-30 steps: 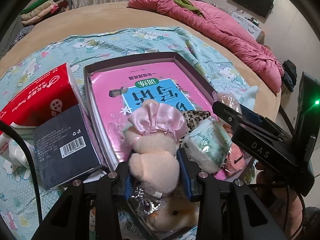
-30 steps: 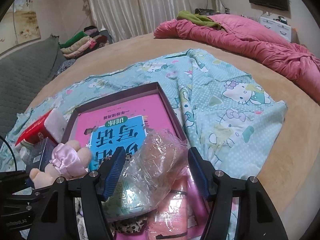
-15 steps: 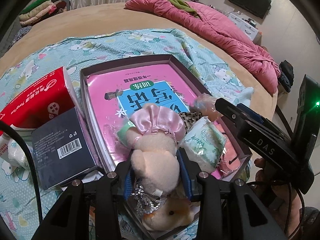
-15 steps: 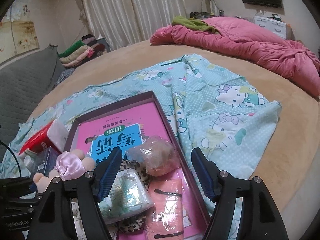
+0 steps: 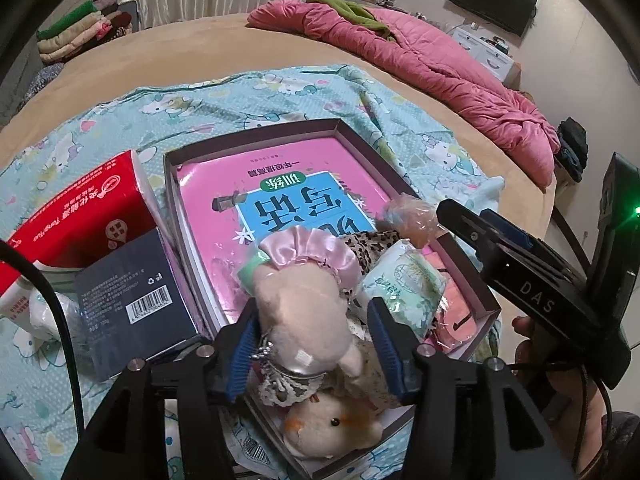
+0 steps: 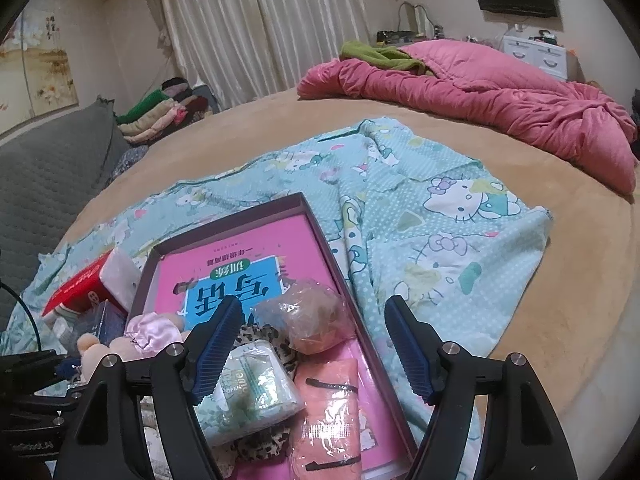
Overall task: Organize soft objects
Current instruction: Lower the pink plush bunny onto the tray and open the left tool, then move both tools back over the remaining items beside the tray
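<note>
Beige bedding (image 6: 580, 280) is covered by a cartoon-print teal sheet (image 6: 440, 208), on which a shallow purple tray (image 5: 360, 140) is set, with a crumpled pink quilt (image 6: 500, 92) at 1 o'clock behind it. Most of the tray floor is hidden by a pink book (image 5: 224, 216).

The plush toy (image 5: 304, 312) is partly concealed: its lower body is cut off by the fingers of the left gripper (image 5: 312, 344), and in the right wrist view only a pink frill and a beige limb are seen at 9 o'clock. Print on the wrapped tissue pack (image 6: 248, 384) is hard to make out, and the leopard-print cloth (image 6: 260, 336) is largely buried beneath it. What the clear crinkled bag (image 6: 308, 320) contains cannot be told.

The left gripper is held low at the tray's near edge, its blue pads closed against the toy's sides. The toy's long axis is run from 6 to 12 o'clock, head nearest the camera, frilled end pointed away. The right gripper (image 6: 316, 344) is held above the tray's right half, fingers spread wide with nothing between them; the bag and a flat pink packet (image 6: 328, 408) are lain below. A red tissue pack (image 5: 80, 208) and a dark box (image 5: 132, 292) are sat at 9 o'clock, beside the tray.
</note>
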`<action>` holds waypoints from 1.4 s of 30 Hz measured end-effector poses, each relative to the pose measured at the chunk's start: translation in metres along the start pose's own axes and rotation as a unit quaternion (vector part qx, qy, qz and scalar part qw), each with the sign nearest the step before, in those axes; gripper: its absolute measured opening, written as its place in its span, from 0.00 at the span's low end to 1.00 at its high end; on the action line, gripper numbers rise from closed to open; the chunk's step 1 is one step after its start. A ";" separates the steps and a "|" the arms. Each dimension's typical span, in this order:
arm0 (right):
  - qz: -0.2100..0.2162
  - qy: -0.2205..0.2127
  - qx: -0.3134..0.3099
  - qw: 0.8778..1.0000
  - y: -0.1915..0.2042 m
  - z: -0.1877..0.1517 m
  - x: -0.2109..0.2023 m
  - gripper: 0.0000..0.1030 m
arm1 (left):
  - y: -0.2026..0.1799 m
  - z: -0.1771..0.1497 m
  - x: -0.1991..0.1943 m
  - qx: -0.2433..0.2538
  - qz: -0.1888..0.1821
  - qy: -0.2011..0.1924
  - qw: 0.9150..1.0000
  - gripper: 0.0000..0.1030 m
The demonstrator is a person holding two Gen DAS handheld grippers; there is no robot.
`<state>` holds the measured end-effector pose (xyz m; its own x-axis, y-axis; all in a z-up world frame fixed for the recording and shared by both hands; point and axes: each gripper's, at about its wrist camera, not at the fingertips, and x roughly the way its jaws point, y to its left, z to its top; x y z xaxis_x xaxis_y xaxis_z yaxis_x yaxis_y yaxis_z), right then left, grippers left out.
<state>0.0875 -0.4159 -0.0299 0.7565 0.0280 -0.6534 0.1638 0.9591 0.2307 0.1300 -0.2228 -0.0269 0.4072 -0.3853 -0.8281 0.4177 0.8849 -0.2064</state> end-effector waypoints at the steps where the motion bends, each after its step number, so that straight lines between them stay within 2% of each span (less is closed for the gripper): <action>1: 0.000 -0.001 0.001 1.000 0.000 0.000 -0.001 0.74 | 0.000 0.000 -0.001 -0.001 0.000 -0.001 1.000 0.54; 6: -0.001 -0.004 0.002 1.000 -0.001 0.000 -0.005 0.74 | 0.001 0.001 -0.005 -0.001 0.006 -0.004 1.000 0.59; 30: -0.007 -0.025 -0.011 1.000 0.011 0.000 -0.032 0.75 | 0.008 -0.001 -0.043 -0.012 0.027 -0.034 0.999 0.70; 42: 0.001 -0.047 -0.043 0.998 0.039 0.004 -0.059 0.76 | 0.018 -0.004 -0.071 -0.022 0.039 -0.051 0.998 0.74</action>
<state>0.0521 -0.3811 0.0208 0.8137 0.0080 -0.5812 0.1094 0.9799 0.1667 0.1052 -0.1780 0.0259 0.5180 -0.3367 -0.7863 0.3462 0.9231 -0.1673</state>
